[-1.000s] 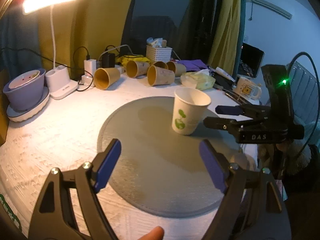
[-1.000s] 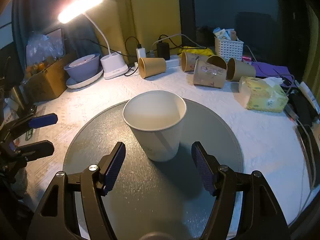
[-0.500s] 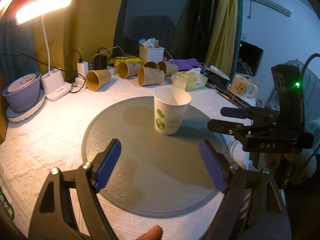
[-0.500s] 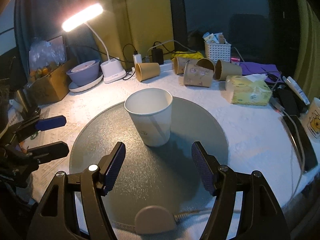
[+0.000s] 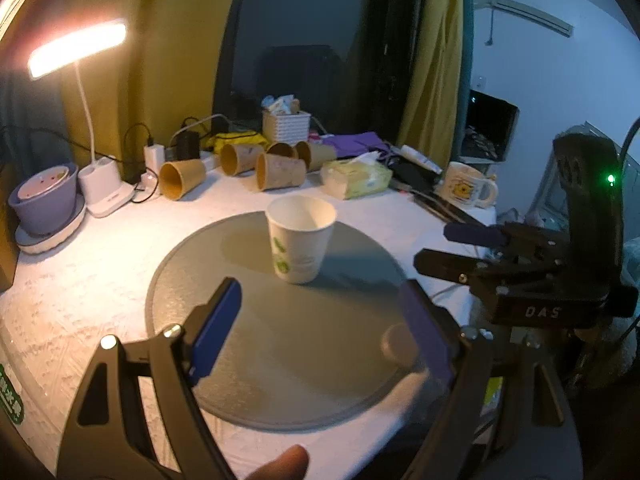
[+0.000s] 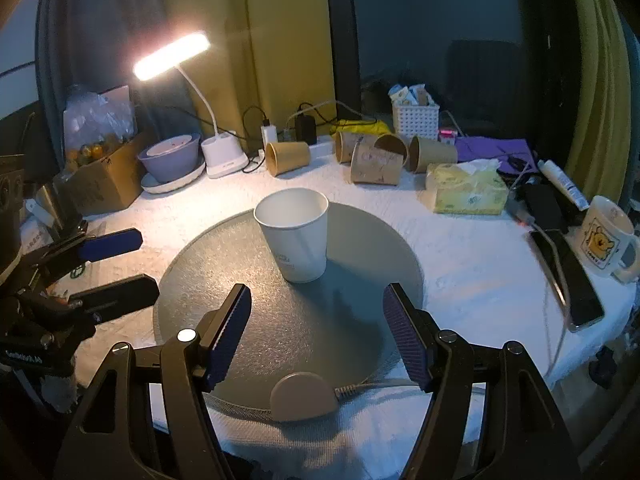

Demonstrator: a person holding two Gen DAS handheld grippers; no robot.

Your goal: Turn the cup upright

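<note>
A white paper cup (image 5: 301, 238) with green leaf print stands upright, mouth up, on a round grey mat (image 5: 280, 352); it also shows in the right wrist view (image 6: 294, 238). My left gripper (image 5: 324, 332) is open and empty, well short of the cup at the mat's near edge. My right gripper (image 6: 318, 340) is open and empty, pulled back from the cup over the near part of the mat (image 6: 288, 320). Each gripper shows in the other's view: the right one (image 5: 456, 250) off the mat's right side, the left one (image 6: 120, 264) at its left side.
Several brown paper cups (image 5: 276, 170) lie on their sides at the table's back, with a desk lamp (image 6: 224, 156), purple bowl (image 6: 170, 156), tissue pack (image 6: 466, 190), white basket (image 6: 416, 118) and cables. A mug (image 6: 606, 238) and phone (image 6: 568, 280) lie right. A beige disc (image 6: 302, 396) sits at the mat's front.
Both grippers have drawn back and up from the cup, which now looks smaller and farther. The cup stays upright on the mat. Both stay open.
</note>
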